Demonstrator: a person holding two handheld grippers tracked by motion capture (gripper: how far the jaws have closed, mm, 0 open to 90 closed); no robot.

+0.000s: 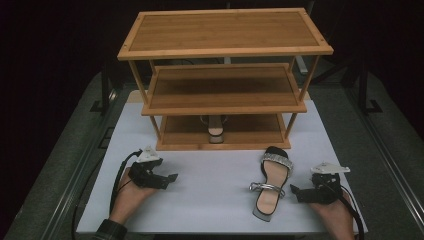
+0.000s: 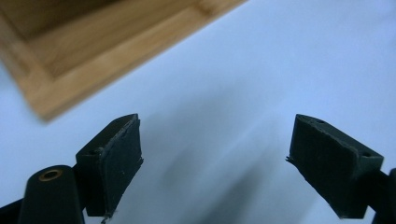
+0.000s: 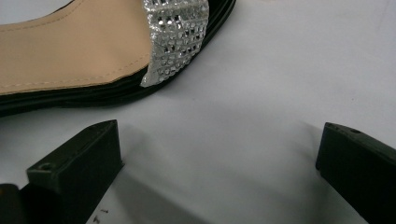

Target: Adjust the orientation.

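A black sandal with a tan insole and silver glitter straps lies on the white table, toe toward the shelf. A matching sandal sits on the bottom tier of the wooden rack. My right gripper rests just right of the table sandal, open and empty. In the right gripper view its jaws stand wide with the sandal and glitter strap just ahead. My left gripper is at the front left, open and empty, with the rack's corner ahead.
The three-tier bamboo rack stands at the back of the table; its top and middle shelves are bare. Black cables trail from both grippers toward the front edge. Dark floor and metal rails flank the table.
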